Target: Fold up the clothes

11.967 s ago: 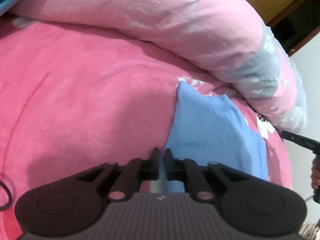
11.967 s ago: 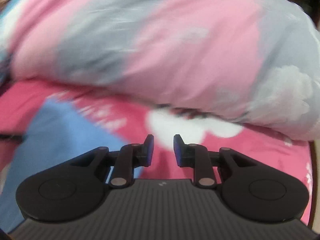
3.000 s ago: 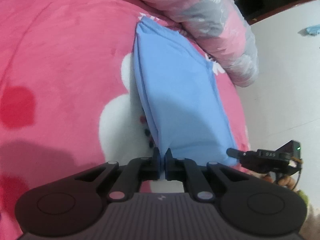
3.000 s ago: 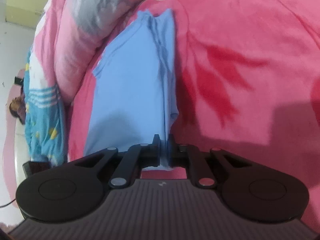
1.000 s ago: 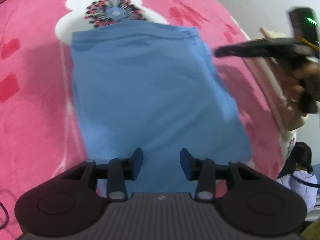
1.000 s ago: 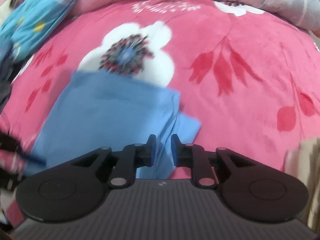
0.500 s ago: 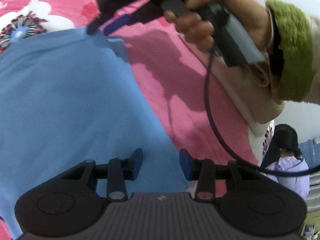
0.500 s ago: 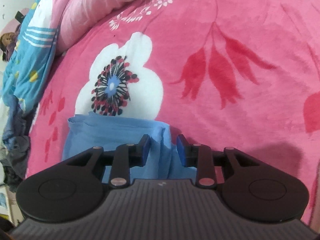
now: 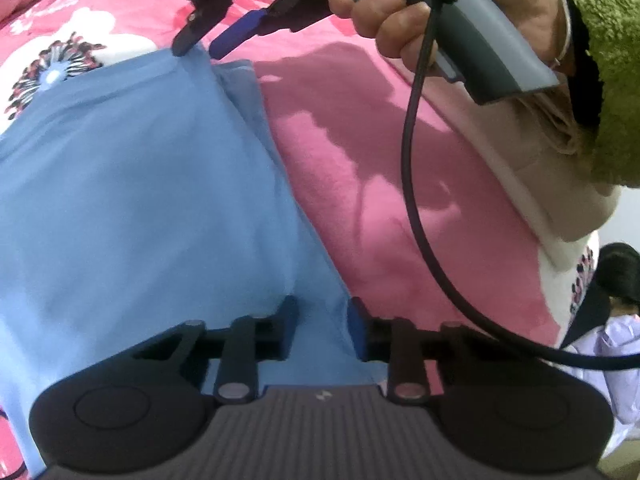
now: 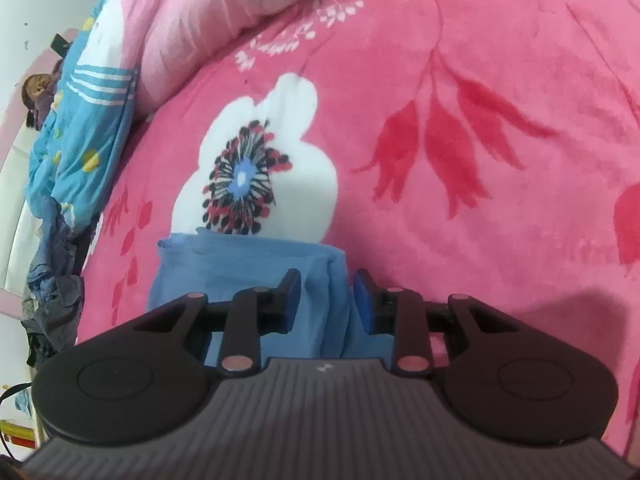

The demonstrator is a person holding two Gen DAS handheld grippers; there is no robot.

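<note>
A folded light blue garment [image 9: 132,208] lies flat on the pink flowered blanket [image 9: 360,184]. My left gripper [image 9: 320,326] is open over the garment's near right corner, with cloth between its fingers but not pinched. In the left wrist view the right gripper [image 9: 202,42], held by a hand [image 9: 404,12], is open with its tips at the garment's far right corner. In the right wrist view my right gripper [image 10: 325,300] stands open astride the blue garment [image 10: 248,264] at its folded right edge.
A rolled pink and grey quilt [image 10: 224,12] and a blue patterned cloth [image 10: 76,128] lie at the back left of the bed. A black cable [image 9: 416,200] hangs from the right gripper. A green fuzzy sleeve [image 9: 600,72] and another person [image 9: 616,300] are at the right.
Both grippers let go of the garment, which now lies folded on the blanket. The left gripper moved toward the near right corner. The right gripper opened wider at the far corner.
</note>
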